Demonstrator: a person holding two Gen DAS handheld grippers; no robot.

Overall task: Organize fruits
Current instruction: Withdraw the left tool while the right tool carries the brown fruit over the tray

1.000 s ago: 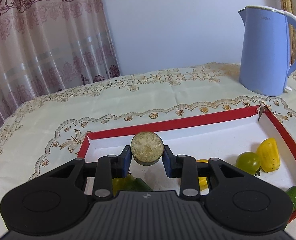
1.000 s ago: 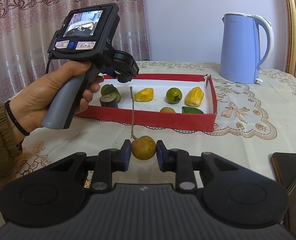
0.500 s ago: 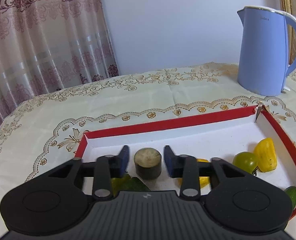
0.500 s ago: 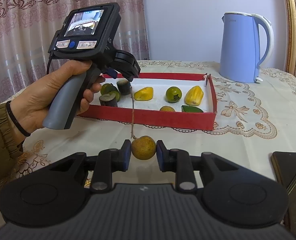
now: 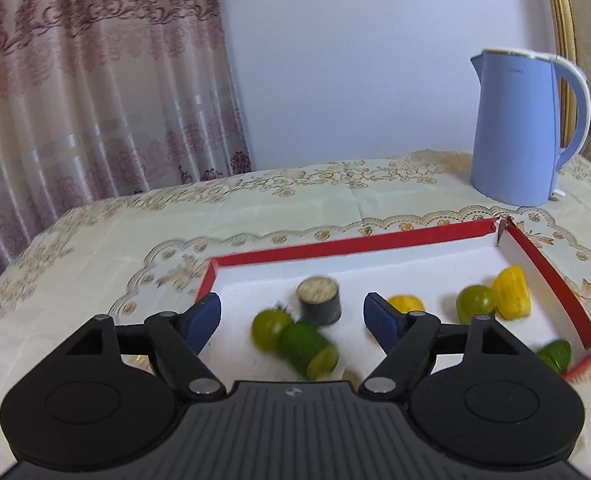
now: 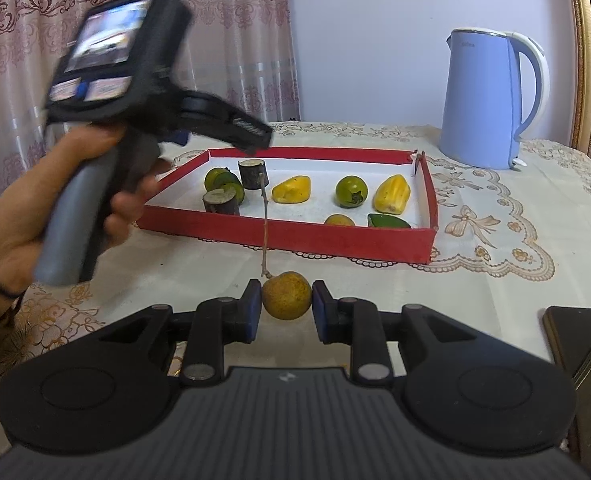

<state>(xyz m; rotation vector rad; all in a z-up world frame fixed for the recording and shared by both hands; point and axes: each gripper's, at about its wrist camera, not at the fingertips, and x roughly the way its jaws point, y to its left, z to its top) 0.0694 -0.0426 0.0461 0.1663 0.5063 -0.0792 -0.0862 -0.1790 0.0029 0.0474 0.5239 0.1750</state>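
The dark cylindrical piece (image 5: 319,300), pale and fibrous on its cut top, stood upright on the white floor of the red-walled tray (image 5: 335,246), toward the tray's left end. It lay ahead of the left gripper (image 5: 293,316), roughly centred between the two blue pads but beyond their tips, touching neither. The jaws had just been opening and stood spread wide, with nothing pinched between them. Just in front of the piece, nearer the gripper, a round green fruit (image 5: 269,328) and a green cut cylinder (image 5: 309,348) lay side by side, both blurred.

In the right wrist view the same dark piece (image 6: 252,174) sat near the tray's back left, with a second dark cylinder (image 6: 221,202) closer to the front wall. Further right in the tray were a yellow fruit (image 6: 291,189), a green tomato-like fruit (image 6: 351,192) and another yellow fruit (image 6: 393,194).

The right gripper (image 6: 286,312) was pressed together on a small brownish-yellow round fruit (image 6: 286,295) with a long thin stem, held over the tablecloth (image 6: 475,280) outside the tray. A person's hand (image 6: 27,216) gripped the left tool's handle. A blue kettle (image 6: 485,98) stood behind the tray.
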